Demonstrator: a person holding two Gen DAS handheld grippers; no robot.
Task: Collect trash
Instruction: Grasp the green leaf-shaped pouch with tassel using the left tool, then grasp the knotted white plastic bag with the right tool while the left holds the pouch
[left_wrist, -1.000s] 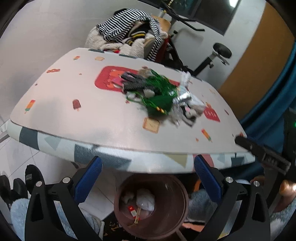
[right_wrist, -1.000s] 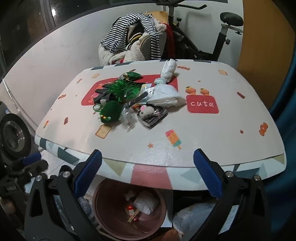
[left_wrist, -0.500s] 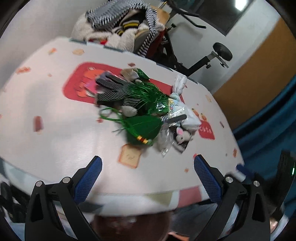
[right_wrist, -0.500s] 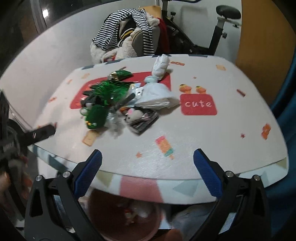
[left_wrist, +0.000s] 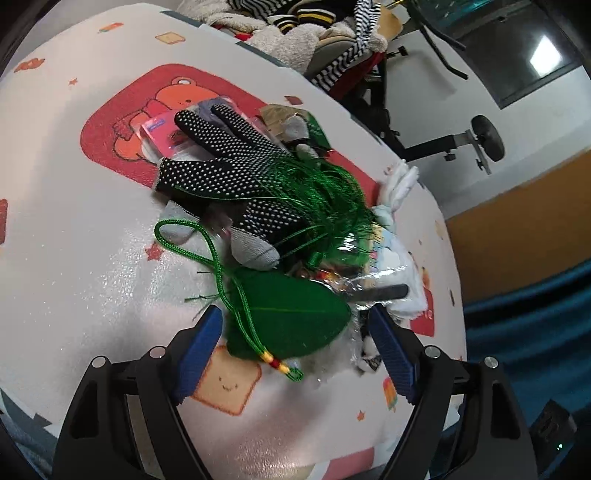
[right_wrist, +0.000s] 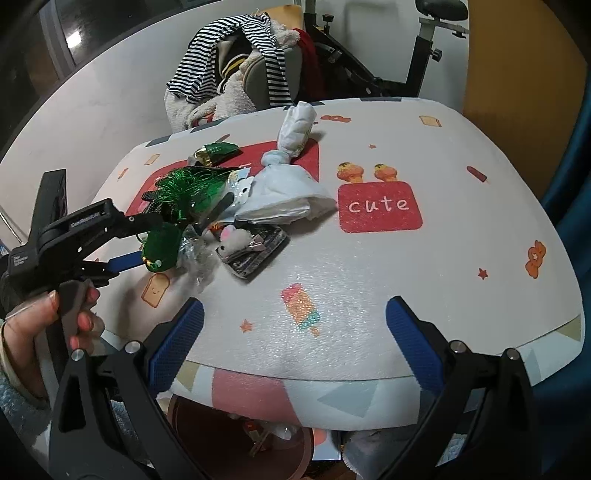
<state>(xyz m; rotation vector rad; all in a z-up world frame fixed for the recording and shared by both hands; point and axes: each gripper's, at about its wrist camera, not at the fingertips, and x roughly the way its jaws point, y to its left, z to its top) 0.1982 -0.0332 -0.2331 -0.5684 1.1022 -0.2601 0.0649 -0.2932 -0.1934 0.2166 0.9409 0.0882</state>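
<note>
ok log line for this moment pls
left gripper: fingers closing around green pouch, not yet gripped | right gripper: open, empty, over table edge | bin: below table

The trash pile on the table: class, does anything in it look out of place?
Yes. A black dotted work glove lies among the wrappers beside a green tassel, an odd item in trash.
</note>
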